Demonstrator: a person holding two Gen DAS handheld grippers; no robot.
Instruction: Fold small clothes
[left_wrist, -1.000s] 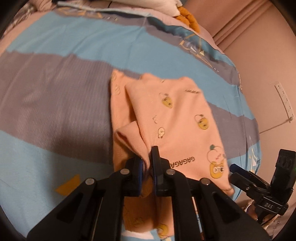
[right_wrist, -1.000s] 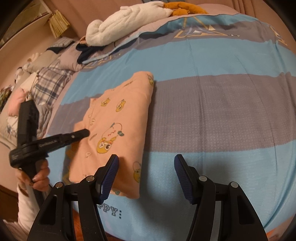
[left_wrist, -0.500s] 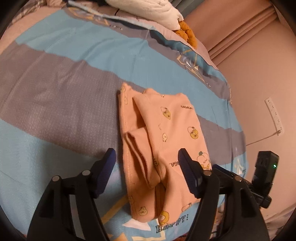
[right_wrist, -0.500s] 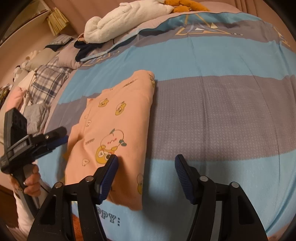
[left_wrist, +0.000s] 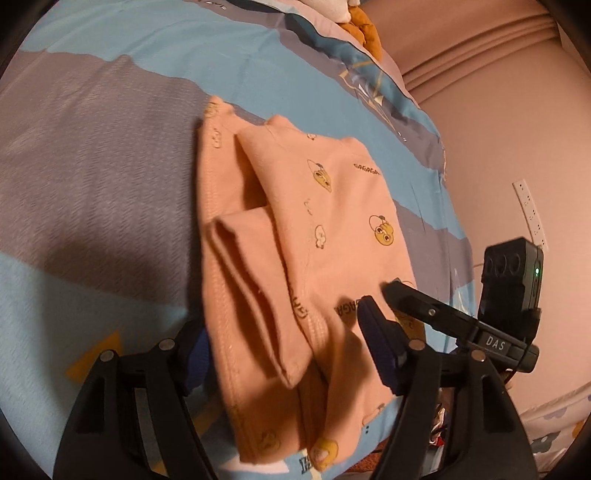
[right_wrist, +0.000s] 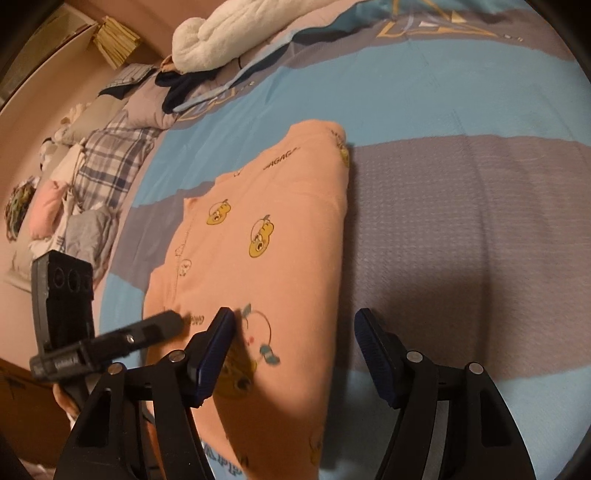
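Note:
A peach baby garment (left_wrist: 332, 221) with yellow cartoon prints lies part-folded on the striped bed cover (left_wrist: 92, 147), one sleeve doubled over its left side. My left gripper (left_wrist: 286, 347) straddles the near left part; its jaws are closing, with cloth between them and the pads not pressing. In the right wrist view the garment (right_wrist: 266, 258) fills the centre. My right gripper (right_wrist: 293, 350) stands open over its near right edge, the left finger above cloth and the right finger above the cover (right_wrist: 461, 221). Each view shows the other gripper: the right one (left_wrist: 406, 295) and the left one (right_wrist: 162, 325).
A white rolled blanket (right_wrist: 221, 40) and dark clothes lie at the head of the bed, with plaid bedding (right_wrist: 107, 166) and a pile of laundry to the left. An orange plush (left_wrist: 362, 26) sits at the far edge. A socket strip (left_wrist: 528, 214) hangs on the wall.
My left gripper let go of the folded sleeve, opened and now straddles the garment's near left part. My right gripper moved left over the garment's near right edge.

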